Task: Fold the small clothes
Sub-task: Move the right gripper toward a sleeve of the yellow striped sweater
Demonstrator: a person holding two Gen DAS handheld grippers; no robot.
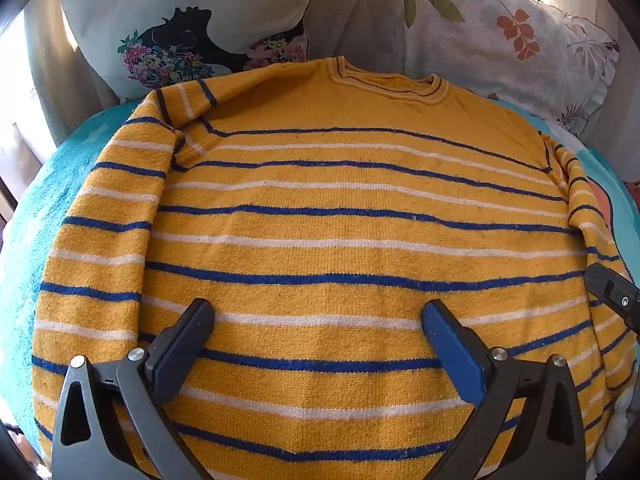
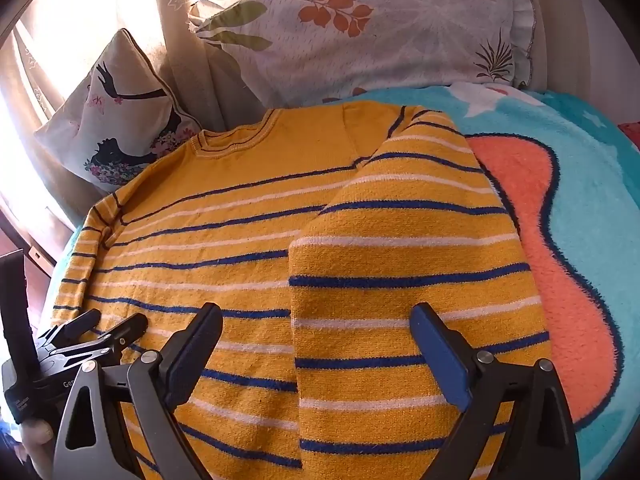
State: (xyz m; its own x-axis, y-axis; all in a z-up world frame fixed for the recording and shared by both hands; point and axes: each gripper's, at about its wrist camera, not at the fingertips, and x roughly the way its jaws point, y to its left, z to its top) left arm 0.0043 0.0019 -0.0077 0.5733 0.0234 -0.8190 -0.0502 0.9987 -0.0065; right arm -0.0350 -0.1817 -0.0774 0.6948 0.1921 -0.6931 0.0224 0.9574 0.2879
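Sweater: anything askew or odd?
Nothing damaged. The yellow striped sweater lies flat on the teal blanket, both sleeves folded inward. Left gripper and right gripper hang open, holding nothing.

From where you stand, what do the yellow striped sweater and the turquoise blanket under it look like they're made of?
The sweater looks like a soft knit, perhaps cotton or wool blend: fine ribbed loops and a slightly fuzzy, matte face. The blanket looks like plush synthetic fleece: long, fluffy pile with a faint sheen.

Dark grey plastic gripper arms (image 1: 316,322) with silver round screws and blue ribbed pads (image 1: 454,346) are seen.
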